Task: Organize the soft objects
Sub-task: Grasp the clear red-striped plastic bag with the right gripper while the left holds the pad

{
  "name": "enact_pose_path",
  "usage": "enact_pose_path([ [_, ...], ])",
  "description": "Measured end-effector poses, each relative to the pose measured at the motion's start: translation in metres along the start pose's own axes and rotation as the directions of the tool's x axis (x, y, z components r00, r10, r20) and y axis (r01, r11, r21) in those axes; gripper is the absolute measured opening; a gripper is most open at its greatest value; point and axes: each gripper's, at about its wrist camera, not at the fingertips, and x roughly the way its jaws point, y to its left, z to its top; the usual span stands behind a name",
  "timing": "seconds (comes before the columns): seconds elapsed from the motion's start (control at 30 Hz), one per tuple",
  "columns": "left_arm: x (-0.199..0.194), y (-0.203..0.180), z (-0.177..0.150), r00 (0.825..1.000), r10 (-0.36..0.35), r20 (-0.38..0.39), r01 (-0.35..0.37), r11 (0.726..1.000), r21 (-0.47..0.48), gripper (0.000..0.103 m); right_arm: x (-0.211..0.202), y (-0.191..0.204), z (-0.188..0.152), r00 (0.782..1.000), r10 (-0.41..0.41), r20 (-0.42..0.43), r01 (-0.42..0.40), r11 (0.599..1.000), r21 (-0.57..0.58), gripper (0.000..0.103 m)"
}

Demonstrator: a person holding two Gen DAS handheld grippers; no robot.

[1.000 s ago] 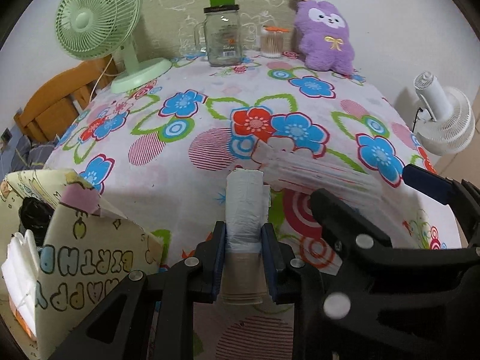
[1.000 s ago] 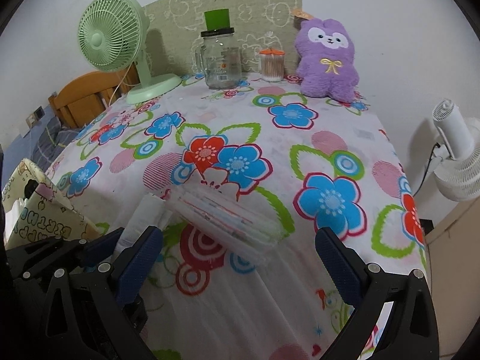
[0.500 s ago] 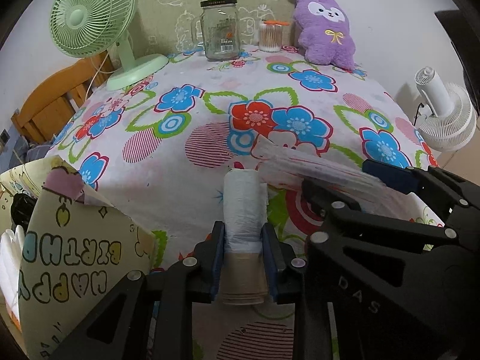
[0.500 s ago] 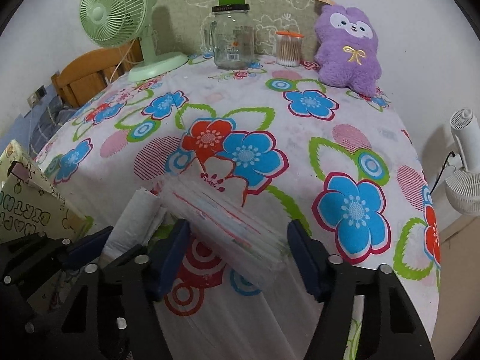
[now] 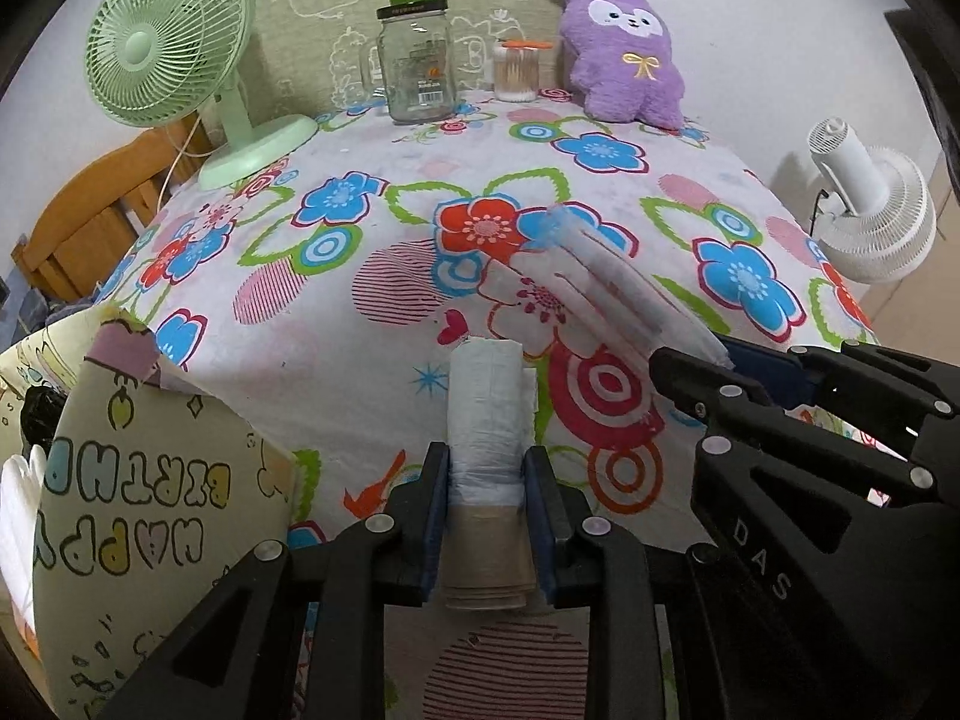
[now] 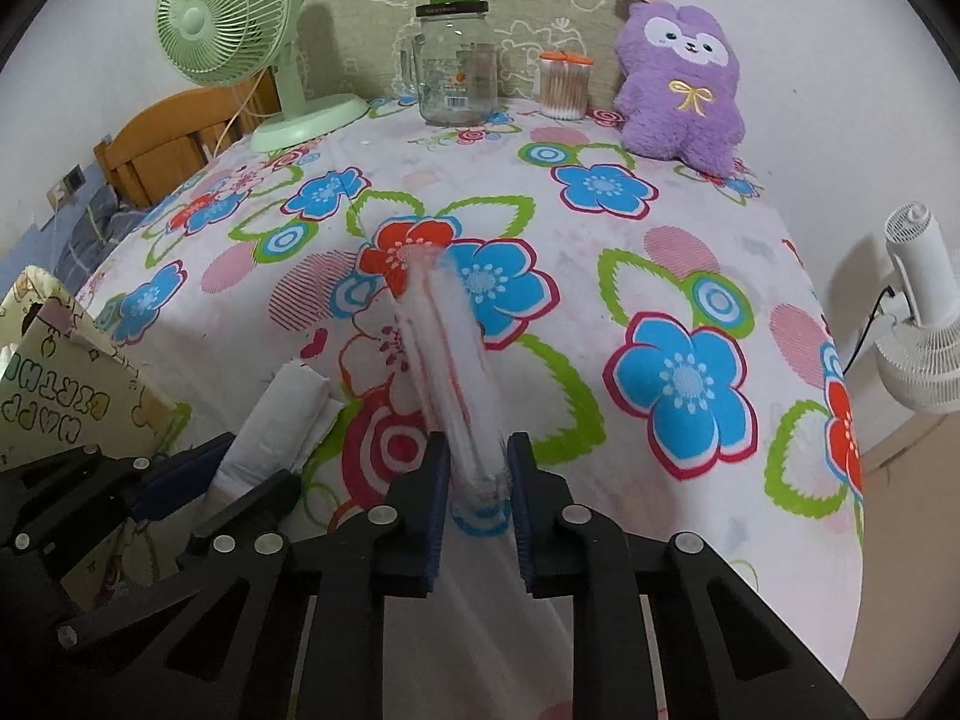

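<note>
My left gripper (image 5: 487, 468) is shut on a white roll of thin bags (image 5: 489, 396) with a brown cardboard core, low over the flowered tablecloth (image 5: 336, 360). To its right, my right gripper (image 6: 477, 462) is closing its jaws, and the pads press on the near end of a clear plastic pack with red stripes (image 6: 447, 348). The squeezed pack juts forward between them. The right wrist view has the left gripper (image 6: 222, 480) and the roll (image 6: 282, 414) at lower left. In the left wrist view the right gripper (image 5: 696, 369) holds the pack (image 5: 600, 282).
A "Happy Birthday" paper gift bag (image 5: 138, 480) stands open at the near left edge. At the back stand a purple plush toy (image 6: 684, 78), a glass jar (image 6: 453, 72), a cotton-swab jar (image 6: 564, 87) and a green fan (image 6: 228, 12). A white fan (image 6: 924, 330) sits off the right edge.
The right gripper's jaws came together from wide apart onto the clear pack, which is now squeezed narrow and raised at its near end. The left gripper and its roll stayed put.
</note>
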Motion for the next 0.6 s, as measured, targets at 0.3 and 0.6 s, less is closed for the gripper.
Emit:
enact_pose_path([
  [0.3, -0.008, -0.007, -0.007, 1.0, -0.015, 0.008, 0.015, 1.0, 0.025, 0.024, -0.016, 0.002, -0.013, 1.0, -0.007, 0.011, 0.006, 0.999, 0.038, 0.018],
  [0.6, -0.022, -0.012, -0.018, 0.999, -0.032, 0.026, 0.03, 0.998, 0.055, 0.024, -0.034, 0.002, -0.027, 0.999, -0.026, 0.027, 0.024, 0.996, 0.083, 0.016],
])
